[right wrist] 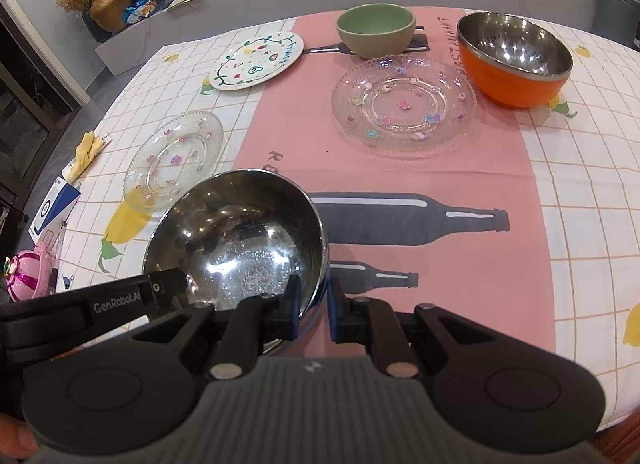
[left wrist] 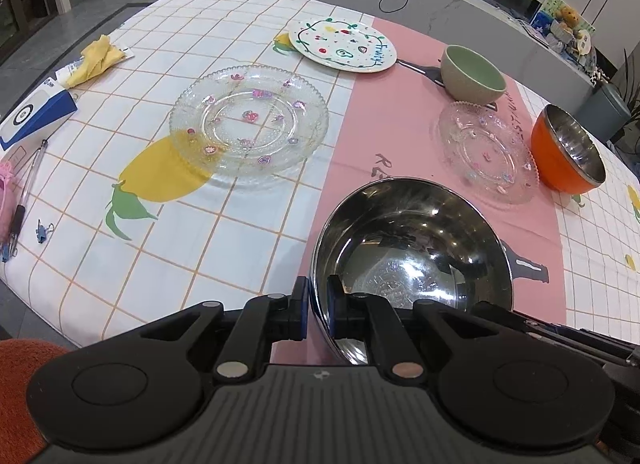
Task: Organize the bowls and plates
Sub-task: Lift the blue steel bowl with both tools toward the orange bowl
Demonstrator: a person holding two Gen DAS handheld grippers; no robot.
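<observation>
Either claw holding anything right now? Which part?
Both grip the steel bowl by its rim: left claw and right claw each clamp the wall, one finger inside, one outside.

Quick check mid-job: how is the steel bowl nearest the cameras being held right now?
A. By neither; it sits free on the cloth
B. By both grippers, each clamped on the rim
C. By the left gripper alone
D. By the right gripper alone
B: the left gripper and the right gripper each pinch the rim wall of the steel bowl between their pads.
</observation>
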